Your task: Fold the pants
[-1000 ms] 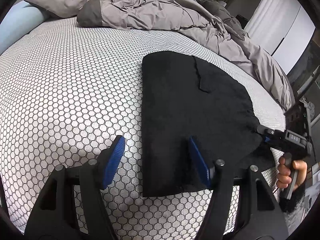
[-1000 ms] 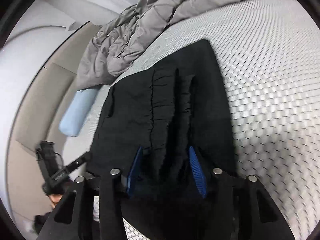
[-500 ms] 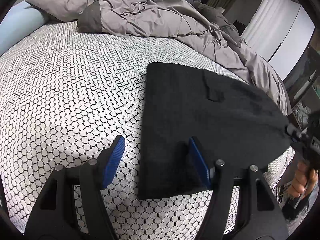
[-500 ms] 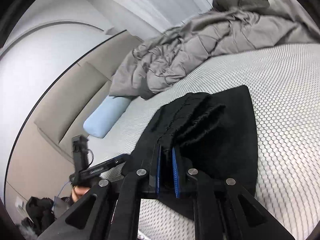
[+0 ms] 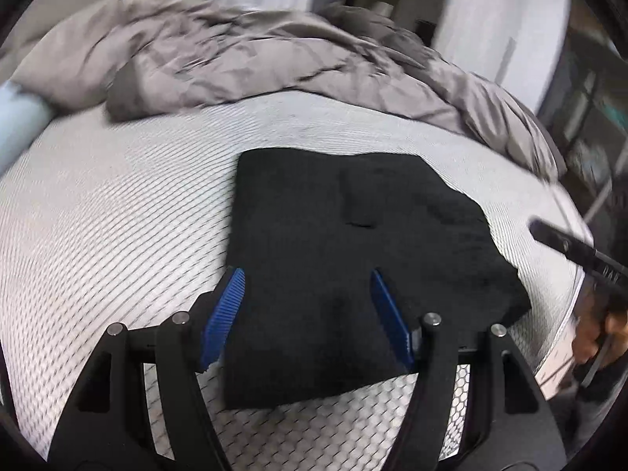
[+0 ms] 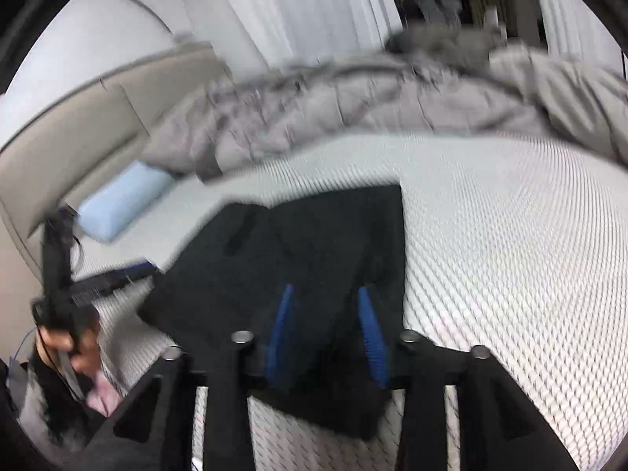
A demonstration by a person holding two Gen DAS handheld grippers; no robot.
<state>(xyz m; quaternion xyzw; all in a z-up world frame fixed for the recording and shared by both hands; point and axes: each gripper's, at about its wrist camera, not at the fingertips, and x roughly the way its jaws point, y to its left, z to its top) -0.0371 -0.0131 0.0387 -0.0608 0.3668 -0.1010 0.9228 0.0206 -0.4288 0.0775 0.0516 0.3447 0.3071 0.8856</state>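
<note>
Your black pants [image 5: 353, 259] lie folded into a flat, roughly rectangular bundle on the bed [image 5: 117, 235], on the white sheet with its small honeycomb print. They sit toward the near edge of the mattress, well apart from the rumpled grey duvet [image 5: 274, 66] heaped along the far side and from the pale blue pillow [image 6: 117, 200] by the beige headboard [image 6: 78, 117].

Your left tool [image 5: 306, 306] hovers over the near end of the pants with its blue pads spread wide; the cloth shows between them but neither pad presses on it, so it grips nothing. In the right wrist view you see that same tool from the side, held in your left hand [image 6: 66, 341] off the corner of the bundle.

Your right tool [image 6: 325, 325] is above the near edge of the pants, and its jaws are opening. Black fabric fills the gap between the blue pads, yet the pads stand clear of it. From the left wrist view, that tool reaches in from the right, held off the bed's edge.

Both views are blurred.
</note>
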